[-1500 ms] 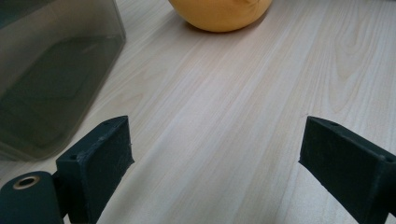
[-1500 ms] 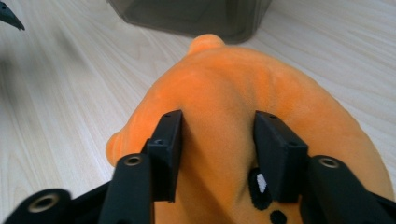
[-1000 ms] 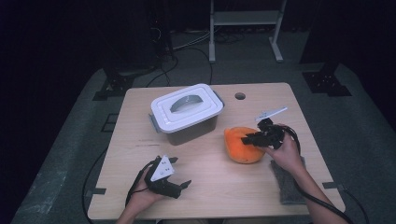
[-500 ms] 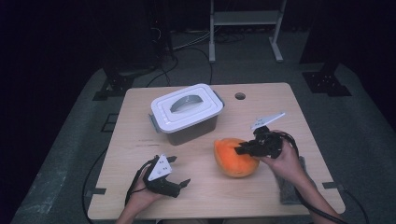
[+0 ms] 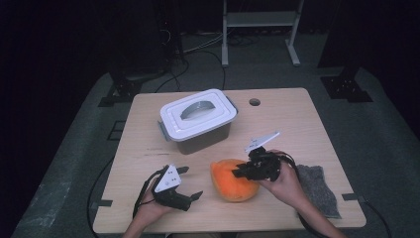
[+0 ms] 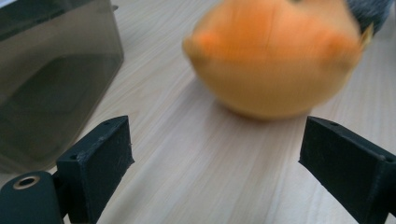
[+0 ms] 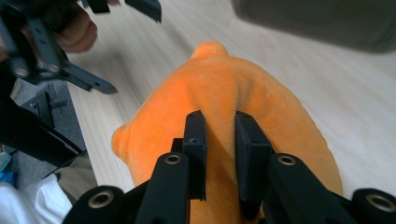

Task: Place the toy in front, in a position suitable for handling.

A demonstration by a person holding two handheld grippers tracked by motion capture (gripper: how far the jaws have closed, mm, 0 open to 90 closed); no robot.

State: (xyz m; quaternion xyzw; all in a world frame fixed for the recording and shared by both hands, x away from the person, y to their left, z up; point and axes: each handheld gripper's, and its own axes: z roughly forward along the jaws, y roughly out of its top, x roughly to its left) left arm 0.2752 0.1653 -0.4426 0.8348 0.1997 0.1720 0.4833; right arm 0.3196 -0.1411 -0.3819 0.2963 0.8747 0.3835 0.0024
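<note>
The right tongs (image 5: pixel 237 173) are closed tight on a pinched fold of the orange plush toy (image 5: pixel 232 179); in the right gripper view the two black jaws stand close together with a ridge of orange fabric squeezed between them. The toy rests on the wooden counter (image 5: pixel 297 124), near its front edge and about midway across, between the two hands. In the left gripper view the toy appears blurred, just beyond the jaws.

The left tongs (image 5: pixel 190 182) stand wide, holding nothing, low over the counter just left of the toy and apart from it. The left gripper view confirms bare counter between the jaws.

A storage box with a white lid (image 5: pixel 197 119) and smoky translucent walls sits behind the toy, towards the centre-left of the counter, lid on and handle flat. A grey cloth (image 5: pixel 319 188) lies at the counter's front right corner, beside the right hand (image 5: pixel 285 183). A round cable hole (image 5: pixel 254 102) is set near the rear edge.
</note>
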